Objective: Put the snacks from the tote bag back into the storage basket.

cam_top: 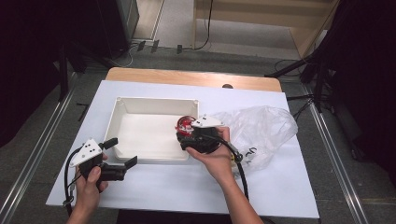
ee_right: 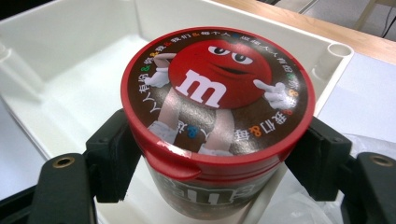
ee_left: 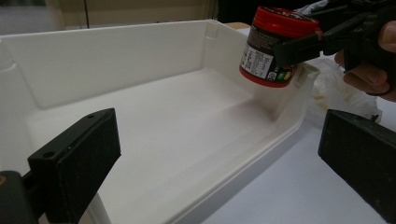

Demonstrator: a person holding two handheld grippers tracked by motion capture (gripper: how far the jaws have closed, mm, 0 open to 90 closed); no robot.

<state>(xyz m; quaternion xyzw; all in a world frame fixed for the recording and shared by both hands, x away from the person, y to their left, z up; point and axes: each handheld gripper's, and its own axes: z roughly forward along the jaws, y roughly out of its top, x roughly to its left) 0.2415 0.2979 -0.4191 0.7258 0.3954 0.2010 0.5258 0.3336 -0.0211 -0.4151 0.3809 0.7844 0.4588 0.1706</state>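
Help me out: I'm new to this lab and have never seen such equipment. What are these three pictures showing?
A person sits at a table and holds a hand-operated tool with two black jaws in each hand. One picture looks down from above; the other two come from cameras riding on each tool. On the white-covered table lie a shallow white plastic tray and a crumpled clear plastic bag. The right gripper is clamped on a round candy jar with a red lid, held above the tray's near right corner. The left gripper is open, holds nothing, and sits at the tray's near left edge.
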